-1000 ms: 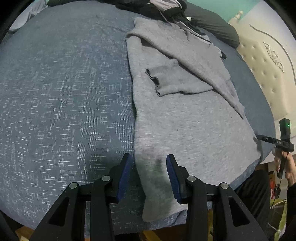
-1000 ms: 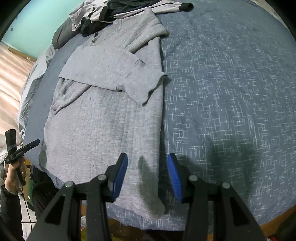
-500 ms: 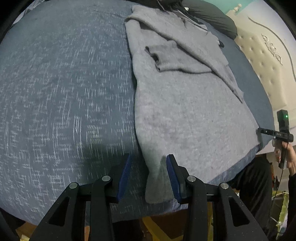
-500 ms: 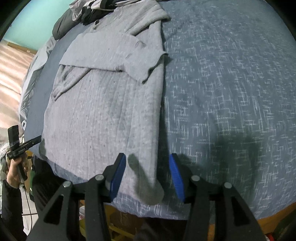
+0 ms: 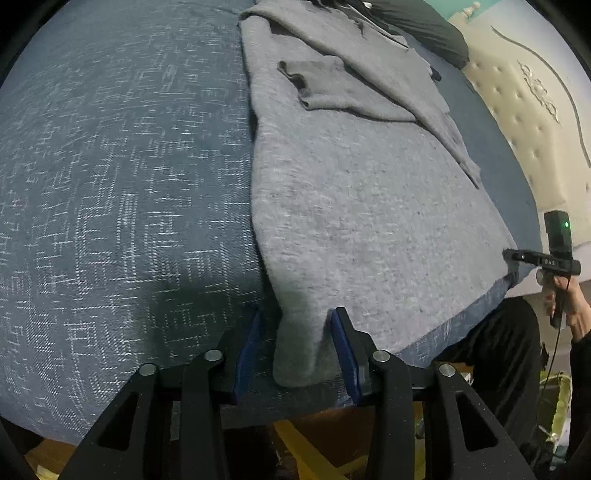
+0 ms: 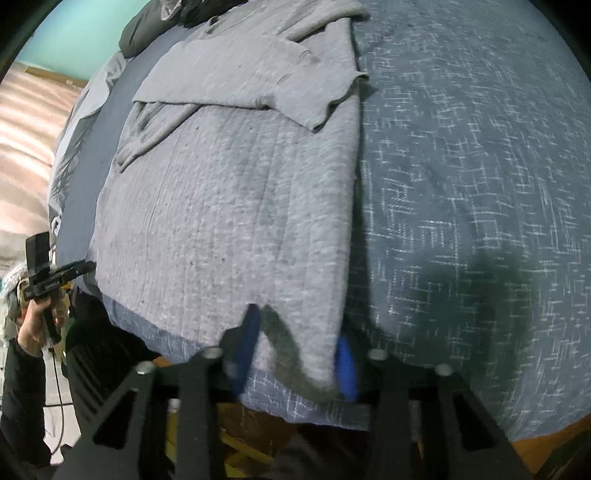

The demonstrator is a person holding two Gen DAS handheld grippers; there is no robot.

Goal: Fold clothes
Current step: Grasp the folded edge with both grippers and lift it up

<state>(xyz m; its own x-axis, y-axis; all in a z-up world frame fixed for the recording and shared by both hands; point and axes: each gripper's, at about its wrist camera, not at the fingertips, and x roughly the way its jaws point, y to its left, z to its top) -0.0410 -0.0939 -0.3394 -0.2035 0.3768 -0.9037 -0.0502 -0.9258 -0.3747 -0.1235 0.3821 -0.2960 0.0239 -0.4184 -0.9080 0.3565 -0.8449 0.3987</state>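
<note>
At the bed's near edge, your right gripper [image 6: 295, 354] is blurring, so you can't tell whether its pads are pressing the grey sweater [image 6: 229, 206]. The dark clothes [image 5: 417, 26] at the far edge are running out of frame.

Blue bedspread [image 5: 110, 184], cream tufted headboard [image 5: 517, 122], teal wall [image 6: 74, 37].
</note>
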